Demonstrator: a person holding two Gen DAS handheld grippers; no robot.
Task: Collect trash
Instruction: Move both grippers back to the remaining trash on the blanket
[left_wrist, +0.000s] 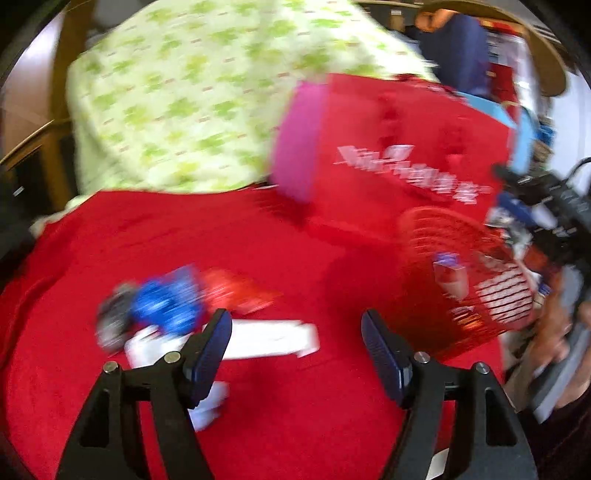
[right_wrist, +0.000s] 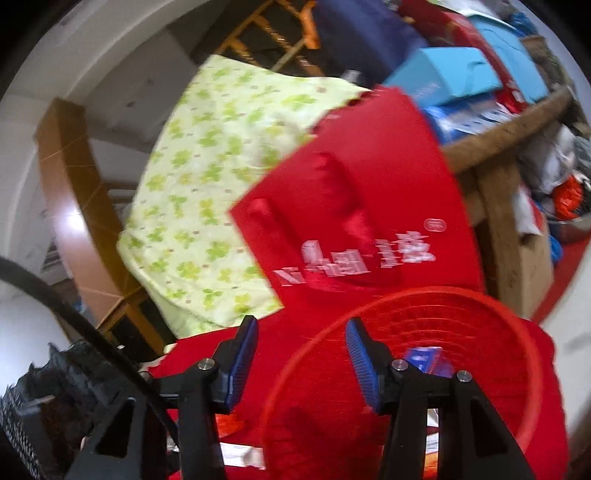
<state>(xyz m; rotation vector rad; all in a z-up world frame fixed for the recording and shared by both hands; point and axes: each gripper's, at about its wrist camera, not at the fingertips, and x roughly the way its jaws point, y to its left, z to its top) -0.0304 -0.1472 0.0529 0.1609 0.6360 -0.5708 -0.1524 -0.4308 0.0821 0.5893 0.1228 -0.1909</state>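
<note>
In the left wrist view my left gripper is open and empty above a red cloth. Trash lies on the cloth just ahead of its left finger: a blue wrapper, a red wrapper and a white flat box. A red mesh basket with trash inside stands to the right. In the right wrist view my right gripper is open and empty over the near rim of the same basket, where a blue packet lies.
A red bag with white lettering stands behind the basket. A green-patterned quilt lies behind it. A cluttered wooden table with blue boxes is at the far right. Both views are motion-blurred.
</note>
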